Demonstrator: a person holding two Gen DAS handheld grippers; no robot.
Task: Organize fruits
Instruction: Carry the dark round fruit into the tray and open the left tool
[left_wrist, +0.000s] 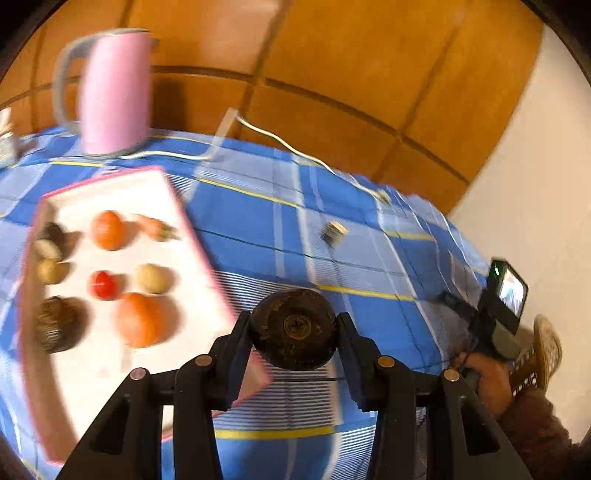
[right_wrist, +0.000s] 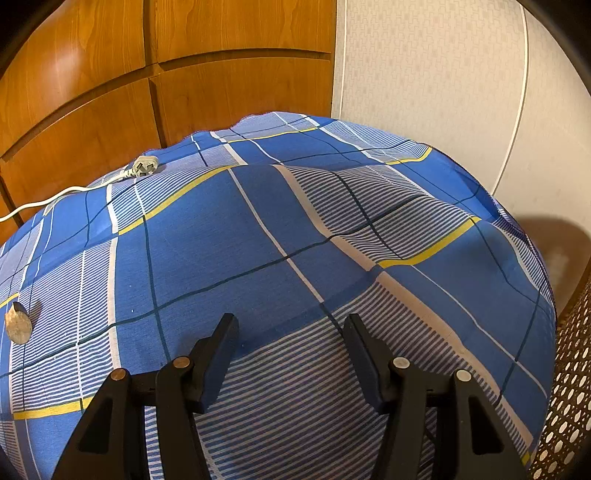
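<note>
Blue plaid cloth (right_wrist: 258, 240) covers the table before wood panelling. Left gripper (left_wrist: 294, 328) pinches a dark round fruit (left_wrist: 294, 330) between both fingers, its stem end facing the camera, just right of the pink-rimmed tray (left_wrist: 110, 192) of produce. Right gripper (right_wrist: 290, 325), fingers spread and empty, hovers over bare cloth right of the tray.

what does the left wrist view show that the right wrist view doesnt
Only the left wrist view shows the white tray with its oranges, red fruit and other produce, the pink kettle, the left claw shut on a dark round fruit, and the hand holding the other gripper.

Only the right wrist view shows the right claw, open and empty, and the wallpapered wall.

Both show the blue plaid tablecloth, the white cord and plug, and the wooden panelling.
</note>
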